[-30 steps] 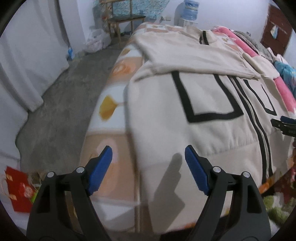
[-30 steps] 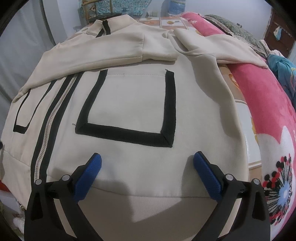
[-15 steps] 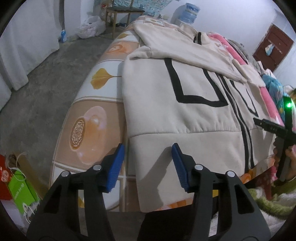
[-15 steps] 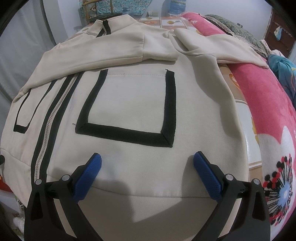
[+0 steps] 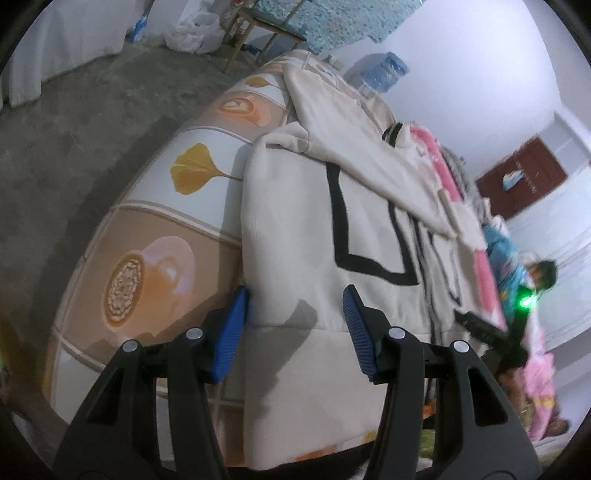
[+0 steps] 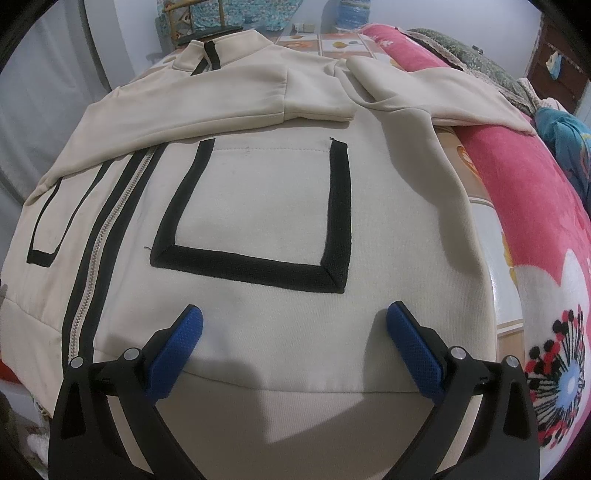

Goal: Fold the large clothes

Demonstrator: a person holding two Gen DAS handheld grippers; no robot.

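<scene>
A large cream zip jacket [image 6: 266, 206] with black-outlined pockets lies flat, front up, on the bed, both sleeves folded across its chest. It also shows in the left wrist view [image 5: 295, 229]. My left gripper [image 5: 293, 314] is open, its blue pads straddling the jacket's left side edge just above the hem band. My right gripper [image 6: 293, 339] is open and empty, hovering over the hem band below the right pocket. The right gripper also shows in the left wrist view [image 5: 491, 328] with a green light.
The bed has a tile-patterned sheet [image 5: 166, 236] and a pink flowered blanket [image 6: 535, 229] along the right. Grey floor [image 5: 74, 122] lies left of the bed. A water jug [image 5: 384, 72], a wooden stool [image 5: 266, 33] and a dark red door [image 5: 524, 177] stand beyond.
My left gripper has moved lower and closer to the jacket's left hem corner and tilted, its jaws narrower than a second ago. The right gripper has stayed still.
</scene>
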